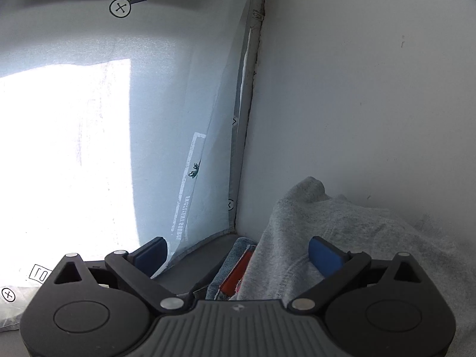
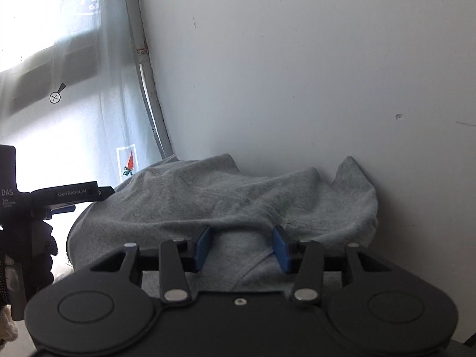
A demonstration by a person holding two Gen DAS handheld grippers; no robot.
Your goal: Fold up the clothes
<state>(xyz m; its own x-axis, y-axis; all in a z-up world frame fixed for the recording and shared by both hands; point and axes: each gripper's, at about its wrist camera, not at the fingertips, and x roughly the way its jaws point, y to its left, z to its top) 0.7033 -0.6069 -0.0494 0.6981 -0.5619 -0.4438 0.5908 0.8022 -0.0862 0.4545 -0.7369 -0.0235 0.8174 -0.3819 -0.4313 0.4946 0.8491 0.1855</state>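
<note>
A grey sweatshirt (image 2: 226, 202) lies crumpled against the white wall; it also shows in the left wrist view (image 1: 342, 232). Under its left edge lies blue denim (image 1: 235, 255) with a red patch. My left gripper (image 1: 238, 255) is open, its blue pads wide apart, low over the sweatshirt's left edge and the denim. My right gripper (image 2: 242, 245) is open, its jaws on either side of a raised fold of the grey fabric, not closed on it. The left gripper's body shows at the left of the right wrist view (image 2: 74, 193).
A white wall (image 2: 297, 74) stands right behind the clothes. A covered, brightly lit window (image 1: 74, 148) with printed film is on the left, meeting the wall at a corner frame (image 1: 247, 113). The grey surface (image 1: 214, 247) runs into that corner.
</note>
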